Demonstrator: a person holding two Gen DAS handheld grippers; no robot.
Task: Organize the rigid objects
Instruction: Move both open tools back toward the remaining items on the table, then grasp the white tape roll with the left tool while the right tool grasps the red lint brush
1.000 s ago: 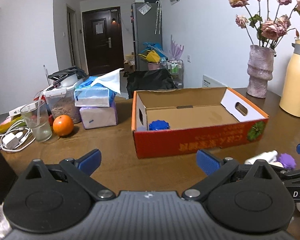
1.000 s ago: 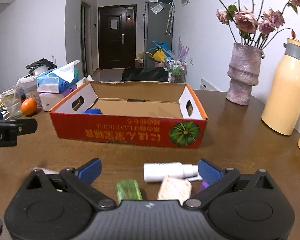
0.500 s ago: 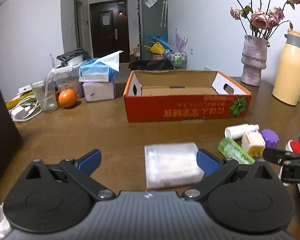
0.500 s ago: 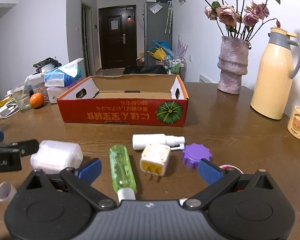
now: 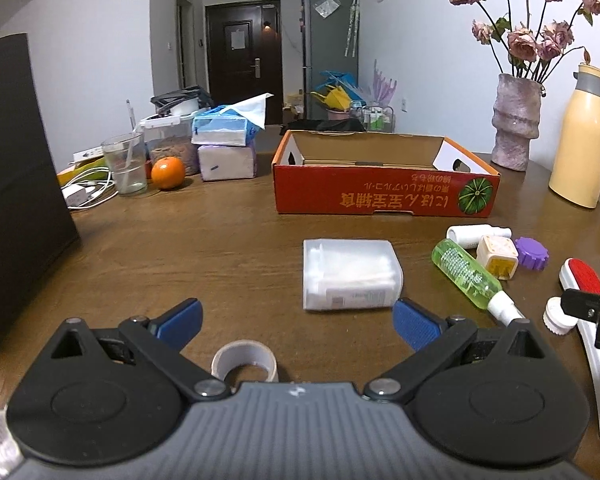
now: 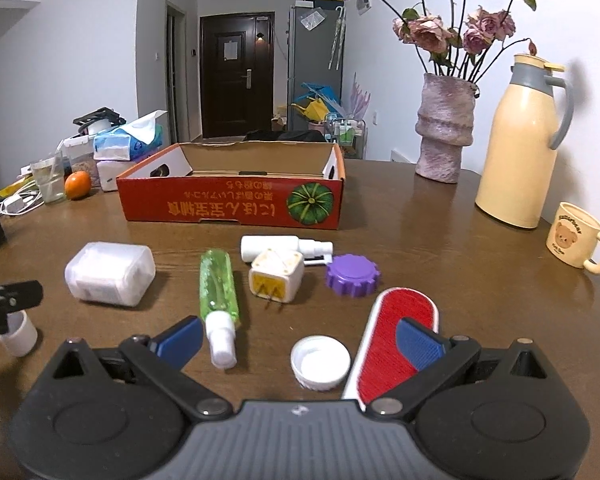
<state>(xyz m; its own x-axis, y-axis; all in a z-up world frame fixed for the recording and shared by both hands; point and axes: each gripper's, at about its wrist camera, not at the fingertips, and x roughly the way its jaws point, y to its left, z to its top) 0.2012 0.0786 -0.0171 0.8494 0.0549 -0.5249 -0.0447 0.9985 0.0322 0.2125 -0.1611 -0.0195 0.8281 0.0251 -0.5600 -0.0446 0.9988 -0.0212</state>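
Both grippers hang wide open above the near part of the brown table (image 5: 188, 248), holding nothing. Between the blue pads of the left gripper (image 5: 296, 322) lies bare wood, with a roll of grey tape (image 5: 244, 364) close under its body; just past its right pad rests a translucent white box (image 5: 350, 274). To its left the table is free up to a dark block (image 5: 16, 184) at that edge.

The right gripper (image 6: 300, 340) is spread over a white cap (image 6: 320, 362); its right pad overlaps the red lint brush (image 6: 400, 320), and the cap end of a green bottle (image 6: 218, 288) lies just beside its left pad. Beyond lie a plug cube (image 6: 276, 276), a white spray bottle (image 6: 276, 247) and a purple lid (image 6: 352, 276), close together. The red cardboard box (image 6: 228, 206) stands farther back, mid-table, open-topped. A vase (image 6: 444, 144), a cream jug (image 6: 524, 144) and a mug (image 6: 576, 240) line the right edge.
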